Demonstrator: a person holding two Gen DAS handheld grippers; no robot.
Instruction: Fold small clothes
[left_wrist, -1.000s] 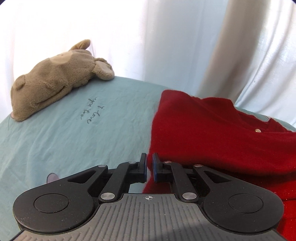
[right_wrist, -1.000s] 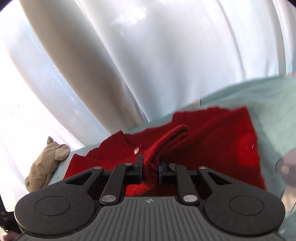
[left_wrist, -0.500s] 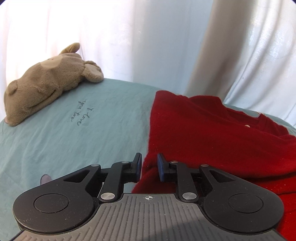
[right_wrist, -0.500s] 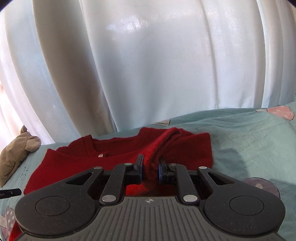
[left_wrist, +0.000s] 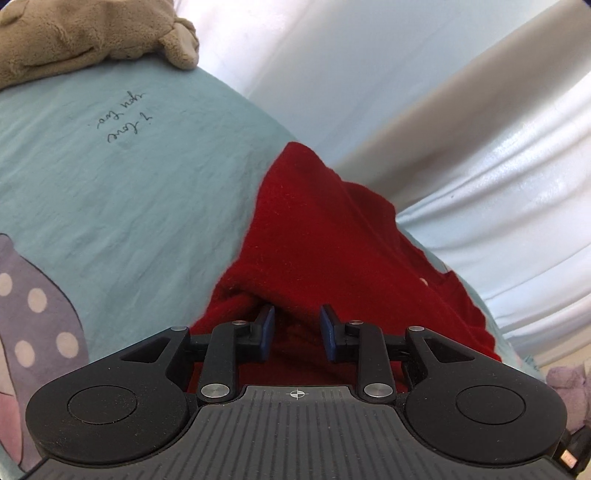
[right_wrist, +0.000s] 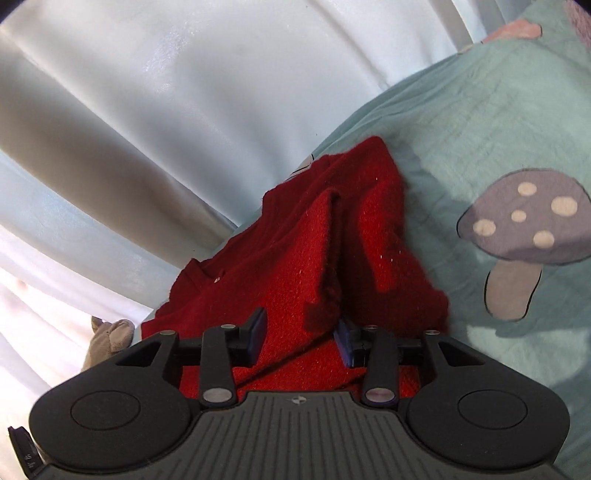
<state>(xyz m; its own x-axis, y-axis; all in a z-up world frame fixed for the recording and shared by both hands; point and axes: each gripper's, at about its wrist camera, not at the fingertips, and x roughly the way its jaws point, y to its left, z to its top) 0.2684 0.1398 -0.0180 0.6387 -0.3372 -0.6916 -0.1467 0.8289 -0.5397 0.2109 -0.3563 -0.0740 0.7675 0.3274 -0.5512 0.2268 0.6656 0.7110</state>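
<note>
Garment: the red sweater (left_wrist: 332, 236) lies on the teal bedsheet (left_wrist: 129, 192), its near part doubled over the body.
Left tongs (left_wrist: 297, 334): apart, cloth between but unpinched.
Right tongs (right_wrist: 300, 338): apart, a raised fold (right_wrist: 317, 236) between them.
Progress: likely one fold laid, with tidying and more folds left.
Room: open sheet either side; plush toy (left_wrist: 85, 33) well apart, curtain (right_wrist: 147, 110) just behind.

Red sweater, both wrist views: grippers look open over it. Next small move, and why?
Probably draw both grippers back off the red sweater. The left gripper and right gripper both stand open, fingers apart with cloth lying loose between them, not pinched. A folded flap already lies over the sweater's body on the teal sheet, so the fold looks laid; retreating clear avoids dragging it open.
</note>
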